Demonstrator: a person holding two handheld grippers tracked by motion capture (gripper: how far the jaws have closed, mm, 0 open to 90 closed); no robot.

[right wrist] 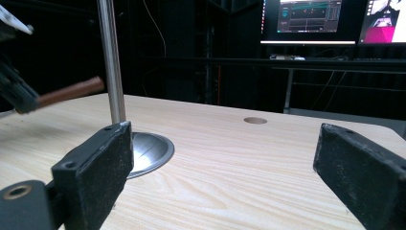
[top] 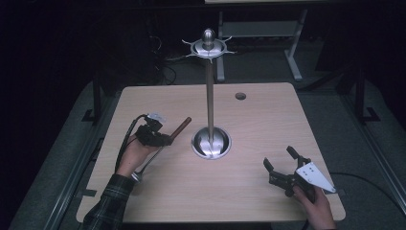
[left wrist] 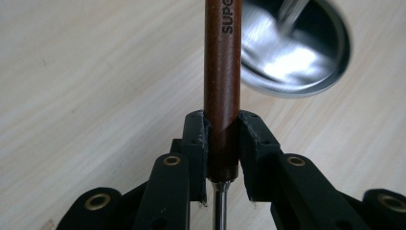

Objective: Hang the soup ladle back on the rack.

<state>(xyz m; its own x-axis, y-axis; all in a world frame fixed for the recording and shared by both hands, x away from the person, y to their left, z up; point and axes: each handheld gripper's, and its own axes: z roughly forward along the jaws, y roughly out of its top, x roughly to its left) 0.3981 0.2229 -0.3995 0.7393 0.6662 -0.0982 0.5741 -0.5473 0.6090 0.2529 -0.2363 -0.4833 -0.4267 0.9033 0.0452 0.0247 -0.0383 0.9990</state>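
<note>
A utensil with a brown wooden handle (top: 182,127) and a thin metal shaft is held tilted above the table's left side. My left gripper (top: 165,139) is shut on that handle (left wrist: 222,72) near where the shaft begins, and both pads (left wrist: 196,139) press on its sides. The handle's free end points toward a tall steel stand (top: 209,96) with a round base (top: 211,143) and a ring of hooks (top: 208,47) on top. My right gripper (top: 279,158) rests open near the front right corner, with nothing between its jaws (right wrist: 225,153). From there the pole (right wrist: 110,62) and the handle (right wrist: 72,91) appear at the left.
The light wooden table (top: 268,124) has a round cable hole (top: 241,96) at the back right. A dark floor with desk legs and cables lies beyond the far edge. Lit monitors (right wrist: 311,21) stand on a desk in the background.
</note>
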